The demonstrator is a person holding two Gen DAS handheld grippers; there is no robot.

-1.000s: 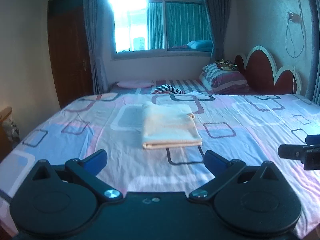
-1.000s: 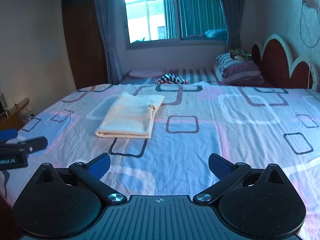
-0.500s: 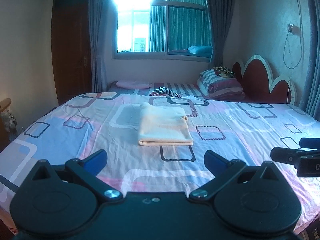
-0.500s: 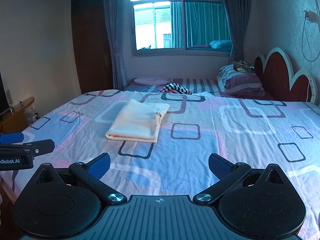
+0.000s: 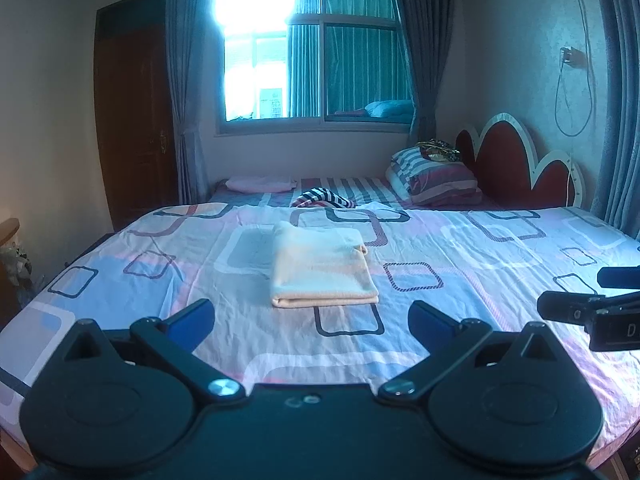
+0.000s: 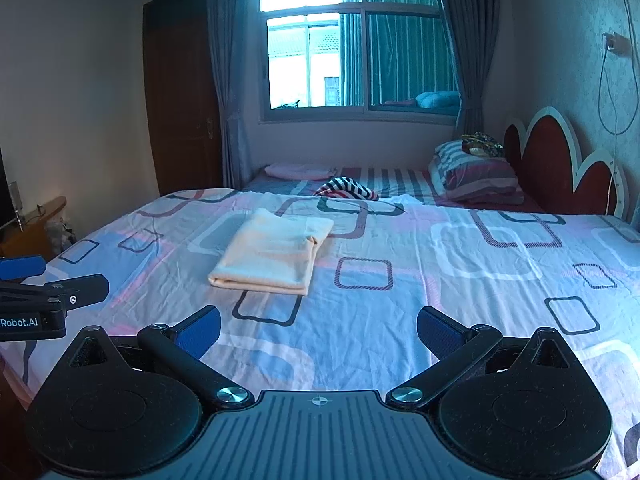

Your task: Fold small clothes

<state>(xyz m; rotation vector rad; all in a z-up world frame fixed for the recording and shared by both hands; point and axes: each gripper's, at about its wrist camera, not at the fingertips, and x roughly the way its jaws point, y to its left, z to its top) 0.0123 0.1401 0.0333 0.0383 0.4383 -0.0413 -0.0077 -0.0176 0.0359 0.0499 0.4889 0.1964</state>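
A pale peach garment (image 5: 322, 266) lies folded into a neat rectangle on the patterned bed sheet (image 5: 480, 264); it also shows in the right wrist view (image 6: 274, 252). My left gripper (image 5: 311, 320) is open and empty, held back from the garment near the bed's front edge. My right gripper (image 6: 319, 329) is open and empty, to the right of the garment and also back from it. Each gripper shows at the side of the other's view: the right one (image 5: 592, 304) and the left one (image 6: 40, 292).
A striped black, white and red cloth (image 5: 324, 197) lies at the far side of the bed. Striped pillows (image 5: 436, 178) are stacked by the red headboard (image 5: 520, 164). A pink folded item (image 5: 258, 184) lies far left. A window, curtains and a wooden door (image 5: 132, 120) stand behind.
Both grippers have pulled back and risen away from the folded garment, so it looks smaller and more of the room shows. The garment has not moved.
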